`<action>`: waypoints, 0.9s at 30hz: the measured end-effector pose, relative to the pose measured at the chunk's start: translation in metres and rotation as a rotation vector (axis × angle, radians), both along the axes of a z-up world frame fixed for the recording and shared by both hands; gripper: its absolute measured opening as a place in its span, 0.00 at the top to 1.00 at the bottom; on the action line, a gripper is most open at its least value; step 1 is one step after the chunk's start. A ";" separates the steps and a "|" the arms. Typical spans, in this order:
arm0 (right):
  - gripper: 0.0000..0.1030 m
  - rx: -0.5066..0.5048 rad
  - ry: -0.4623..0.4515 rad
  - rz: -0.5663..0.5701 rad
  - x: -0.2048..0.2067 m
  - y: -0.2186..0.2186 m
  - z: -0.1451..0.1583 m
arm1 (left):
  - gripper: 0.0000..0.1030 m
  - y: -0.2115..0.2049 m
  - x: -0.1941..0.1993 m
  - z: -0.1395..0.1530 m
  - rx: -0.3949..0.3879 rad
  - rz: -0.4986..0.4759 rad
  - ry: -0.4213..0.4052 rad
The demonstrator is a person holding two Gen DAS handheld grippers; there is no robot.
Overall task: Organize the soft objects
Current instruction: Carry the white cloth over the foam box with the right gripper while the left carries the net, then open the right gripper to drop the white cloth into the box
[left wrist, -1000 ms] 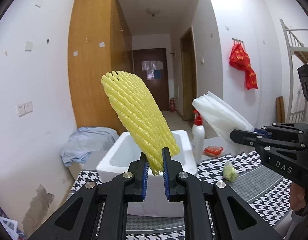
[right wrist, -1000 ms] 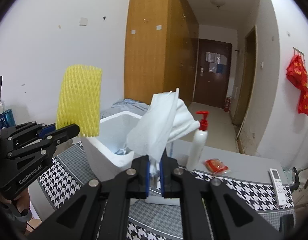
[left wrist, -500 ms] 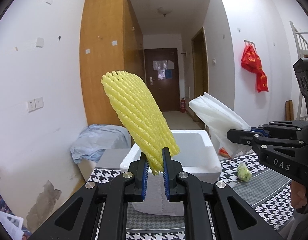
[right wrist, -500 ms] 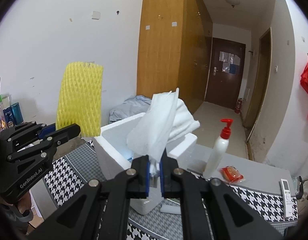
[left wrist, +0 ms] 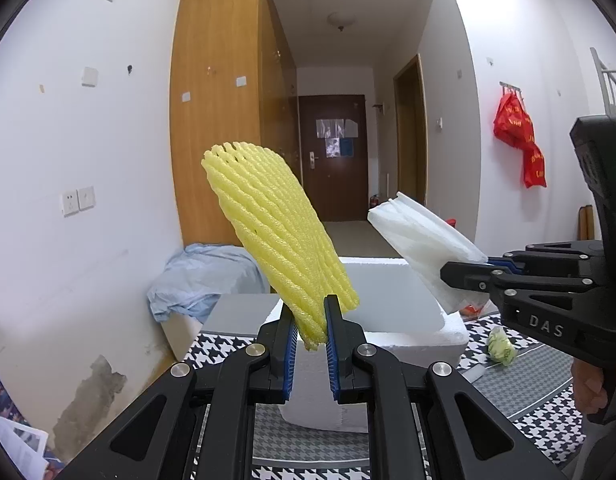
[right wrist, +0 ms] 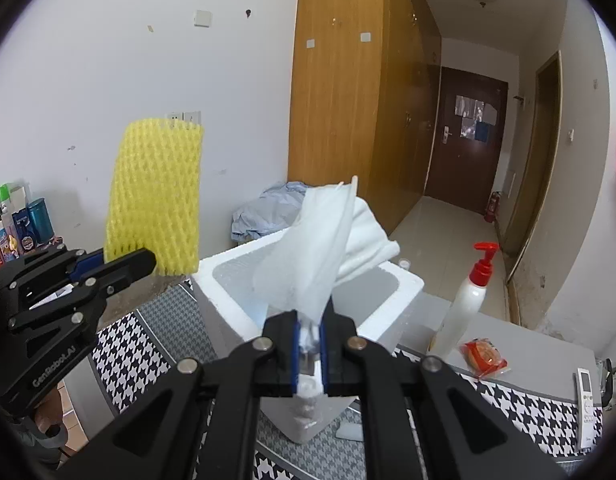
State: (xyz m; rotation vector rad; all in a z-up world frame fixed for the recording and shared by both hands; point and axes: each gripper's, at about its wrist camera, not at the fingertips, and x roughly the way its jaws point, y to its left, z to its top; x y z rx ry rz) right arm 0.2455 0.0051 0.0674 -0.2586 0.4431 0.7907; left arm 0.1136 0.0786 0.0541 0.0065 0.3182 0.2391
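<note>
My left gripper [left wrist: 310, 338] is shut on a yellow foam net sleeve [left wrist: 273, 232] that stands up tilted in the air; it also shows in the right wrist view [right wrist: 155, 196]. My right gripper [right wrist: 309, 344] is shut on a white foam sheet [right wrist: 320, 256], also seen in the left wrist view [left wrist: 424, 242]. Both are held above and just in front of an open white foam box [left wrist: 392, 304] on the houndstooth table; the box shows in the right wrist view [right wrist: 392, 300] too.
A white pump bottle with a red top [right wrist: 468, 300], a red snack packet [right wrist: 484, 356] and a white remote [right wrist: 588, 392] lie right of the box. A small green-white wad [left wrist: 502, 348] lies on the tablecloth. Blue cloth [left wrist: 203, 272] is heaped behind on the left.
Both grippers have swung left and nearer to the foam box, still holding their items. The box now sits more centred and larger in both views.
</note>
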 end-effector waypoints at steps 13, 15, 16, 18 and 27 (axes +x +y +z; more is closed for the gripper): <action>0.89 -0.033 0.055 0.007 0.021 0.018 -0.014 | 0.86 0.011 0.008 -0.006 -0.025 -0.001 0.011; 0.89 -0.037 0.061 0.015 0.023 0.020 -0.016 | 0.86 0.013 0.009 -0.006 -0.028 0.001 0.013; 0.89 -0.042 0.065 0.017 0.024 0.022 -0.017 | 0.86 0.014 0.010 -0.006 -0.030 0.002 0.015; 0.82 -0.047 0.075 0.014 0.026 0.023 -0.019 | 0.86 0.016 0.011 -0.007 -0.032 0.004 0.018; 0.31 -0.012 0.050 0.017 0.019 0.012 -0.013 | 0.86 0.016 0.017 -0.007 -0.038 0.000 0.027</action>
